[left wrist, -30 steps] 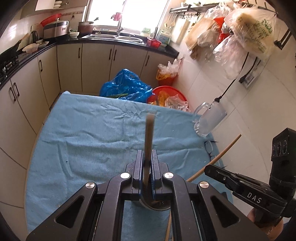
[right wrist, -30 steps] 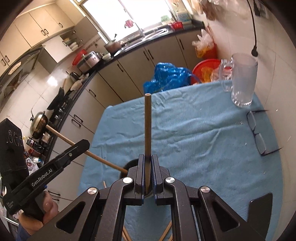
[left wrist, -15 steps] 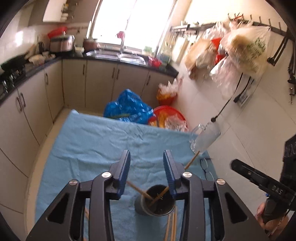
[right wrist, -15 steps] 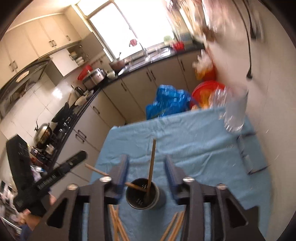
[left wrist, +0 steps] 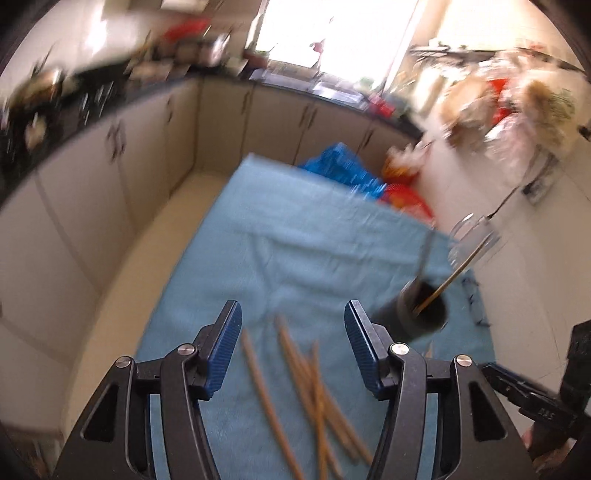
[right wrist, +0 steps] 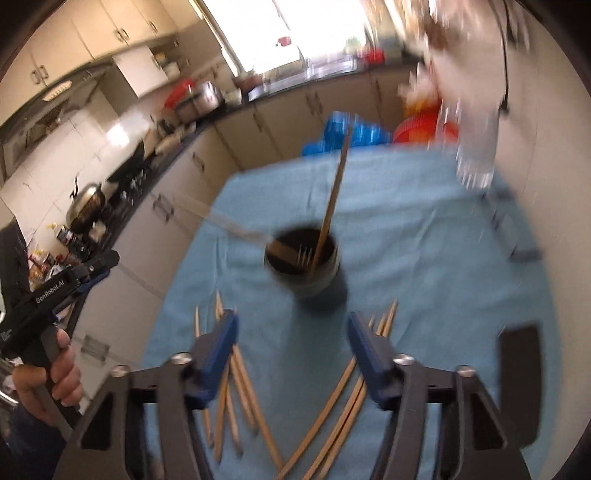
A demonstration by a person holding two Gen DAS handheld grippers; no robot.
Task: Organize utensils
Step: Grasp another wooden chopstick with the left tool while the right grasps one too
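Left wrist view: looks steeply down between its own fingers onto the blue cloth (left wrist: 295, 251), close over loose chopsticks (left wrist: 314, 387); dark cup (left wrist: 413, 314) off right. Right wrist view: same downward tilt, the cup nearer, dead ahead. Shared: cloth, cup, chopsticks, cabinets (right wrist: 280, 125), window (left wrist: 332, 29). Both blurred.

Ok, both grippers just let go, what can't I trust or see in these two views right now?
- Chopsticks on the cloth: left view, motion-blurred and crossed, count unclear; lower ends run off the bottom edge.
- Holder: right view, smeared; its contents cannot be counted, and one stick is a ghost streak.
- Mug: right view, blurred; contents unreadable.
- Right gripper: left view, cut by the edge.
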